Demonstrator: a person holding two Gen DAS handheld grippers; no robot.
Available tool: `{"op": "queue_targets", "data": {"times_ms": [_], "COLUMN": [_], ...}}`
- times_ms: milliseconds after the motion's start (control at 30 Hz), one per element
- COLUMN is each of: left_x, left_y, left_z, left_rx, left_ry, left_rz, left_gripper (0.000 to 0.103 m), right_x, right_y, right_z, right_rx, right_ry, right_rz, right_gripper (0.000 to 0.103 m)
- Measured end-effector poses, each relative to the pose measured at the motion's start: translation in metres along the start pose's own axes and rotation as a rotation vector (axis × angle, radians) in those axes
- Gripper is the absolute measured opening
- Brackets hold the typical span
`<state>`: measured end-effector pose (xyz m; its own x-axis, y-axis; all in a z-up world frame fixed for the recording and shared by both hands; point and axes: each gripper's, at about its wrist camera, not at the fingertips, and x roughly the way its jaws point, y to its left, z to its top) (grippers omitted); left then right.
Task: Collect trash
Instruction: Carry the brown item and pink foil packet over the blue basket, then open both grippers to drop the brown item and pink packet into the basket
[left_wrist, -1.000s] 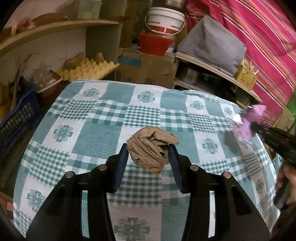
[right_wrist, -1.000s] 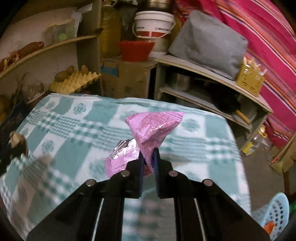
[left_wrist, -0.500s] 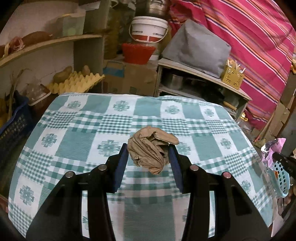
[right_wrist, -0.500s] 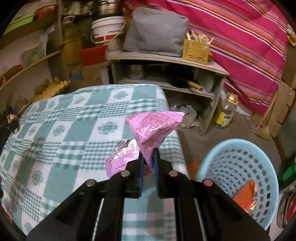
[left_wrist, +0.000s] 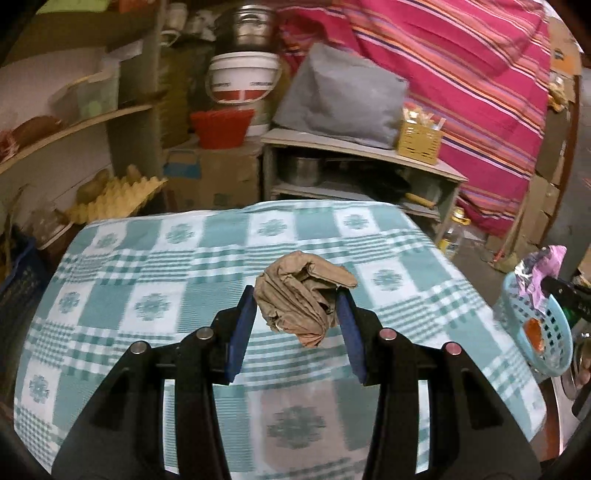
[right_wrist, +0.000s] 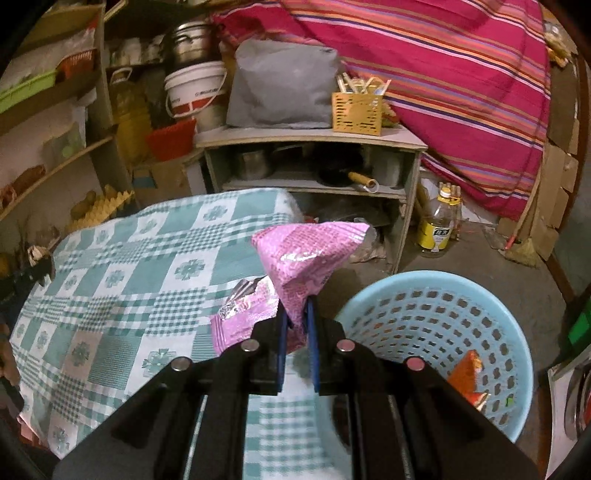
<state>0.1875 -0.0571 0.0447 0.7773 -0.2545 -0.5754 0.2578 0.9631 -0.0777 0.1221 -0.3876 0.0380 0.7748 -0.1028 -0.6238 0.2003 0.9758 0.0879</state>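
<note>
crumpled brown paper wad (left_wrist: 303, 295): clamped between left gripper (left_wrist: 295, 306) pads, above green-and-white checked tablecloth (left_wrist: 155, 266) | crinkled pink foil wrapper (right_wrist: 310, 258): pinched in nearly closed right gripper (right_wrist: 295, 317), tilted downward, at table edge beside light-blue perforated plastic basket (right_wrist: 436, 295) | orange wrapper (right_wrist: 467, 373): inside basket

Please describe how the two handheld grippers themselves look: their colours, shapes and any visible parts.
The left gripper and the right gripper look alike: a black, angular plastic body that forks into two fingers. Each finger has a flat blue pad on its inner face and two round silver bolt heads on top. No cables or markings show.
</note>
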Motion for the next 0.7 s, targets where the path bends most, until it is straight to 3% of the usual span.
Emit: {"op": "queue_targets", "data": {"times_ms": [700], "left_x": [0.032], "left_y": [-0.223], "left_z": [-0.019], "left_rx": [0.185], "left_ry": [0.012], "left_rz": [-0.297], "left_gripper": [0.043], "right_x": [-0.042], "right_y": [-0.147], "right_z": [-0.034], "right_rx": [0.16], "right_ry": [0.01], "right_rz": [-0.113], "right_gripper": [0.011]}}
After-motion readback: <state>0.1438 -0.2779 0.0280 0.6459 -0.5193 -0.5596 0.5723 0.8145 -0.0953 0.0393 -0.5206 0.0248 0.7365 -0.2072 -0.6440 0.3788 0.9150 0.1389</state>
